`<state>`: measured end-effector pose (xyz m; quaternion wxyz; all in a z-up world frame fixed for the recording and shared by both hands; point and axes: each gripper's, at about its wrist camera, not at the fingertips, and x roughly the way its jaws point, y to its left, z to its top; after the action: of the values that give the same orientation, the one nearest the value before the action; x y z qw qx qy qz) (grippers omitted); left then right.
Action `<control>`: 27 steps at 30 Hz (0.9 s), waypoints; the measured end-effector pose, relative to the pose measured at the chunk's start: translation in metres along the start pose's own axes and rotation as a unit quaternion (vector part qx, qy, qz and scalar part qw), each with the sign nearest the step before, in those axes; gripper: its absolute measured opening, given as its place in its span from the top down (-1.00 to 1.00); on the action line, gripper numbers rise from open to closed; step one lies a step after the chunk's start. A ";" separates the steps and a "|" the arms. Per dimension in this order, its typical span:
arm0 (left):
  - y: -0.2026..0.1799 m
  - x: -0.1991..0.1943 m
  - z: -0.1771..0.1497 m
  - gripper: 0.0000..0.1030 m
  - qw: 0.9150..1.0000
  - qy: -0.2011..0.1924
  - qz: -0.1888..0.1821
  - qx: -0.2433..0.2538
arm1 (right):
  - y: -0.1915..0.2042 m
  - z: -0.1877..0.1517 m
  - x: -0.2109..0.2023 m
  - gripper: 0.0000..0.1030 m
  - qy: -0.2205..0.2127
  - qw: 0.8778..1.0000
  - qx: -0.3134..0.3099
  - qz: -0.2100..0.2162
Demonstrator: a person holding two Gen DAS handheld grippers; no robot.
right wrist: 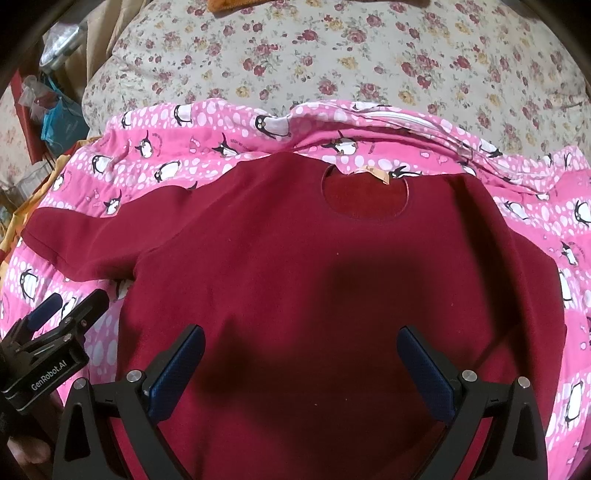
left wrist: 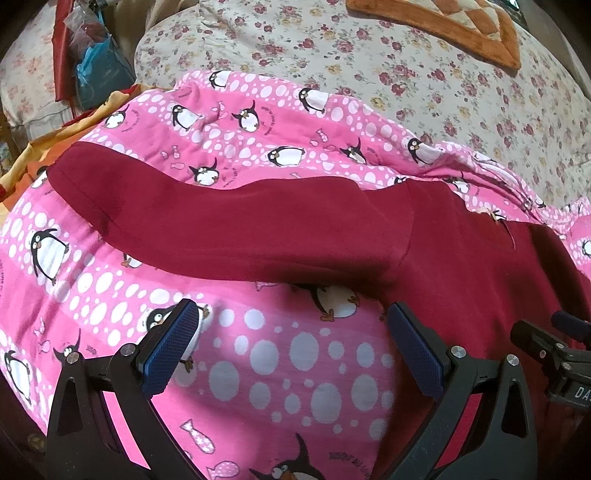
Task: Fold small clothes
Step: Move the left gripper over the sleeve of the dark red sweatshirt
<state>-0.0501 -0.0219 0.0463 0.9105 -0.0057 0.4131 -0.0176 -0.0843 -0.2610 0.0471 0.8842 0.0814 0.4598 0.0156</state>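
A dark red long-sleeved top [right wrist: 295,266] lies flat, front up, on a pink penguin-print blanket [right wrist: 184,147], its round neckline [right wrist: 365,195] at the far side. Its left sleeve [left wrist: 229,221] stretches out sideways to the left. My left gripper [left wrist: 291,317] hovers open over the blanket just below that sleeve, near the armpit, with nothing between its fingers. My right gripper [right wrist: 301,339] hangs open above the top's lower chest, also holding nothing. The left gripper [right wrist: 70,306] also shows at the left edge of the right wrist view, and the right gripper [left wrist: 554,339] at the right edge of the left wrist view.
The blanket [left wrist: 258,129] lies on a floral bedspread [left wrist: 369,55]. An orange mat [left wrist: 461,26] sits at the far right of the bed. Bags and clutter [left wrist: 96,62] stand beside the bed at far left. Yellow-orange cloth [left wrist: 48,147] pokes out under the blanket's left edge.
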 end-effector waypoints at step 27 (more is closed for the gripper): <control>0.107 0.010 0.047 -0.99 0.990 0.003 0.124 -0.068 | 0.006 0.000 0.002 -1.00 0.007 1.000 -0.004 0.013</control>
<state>-0.0055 0.0840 0.0675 0.9019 -0.0164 0.4136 0.1233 -0.0822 -0.2546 0.0464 0.8808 0.0834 0.4652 0.0293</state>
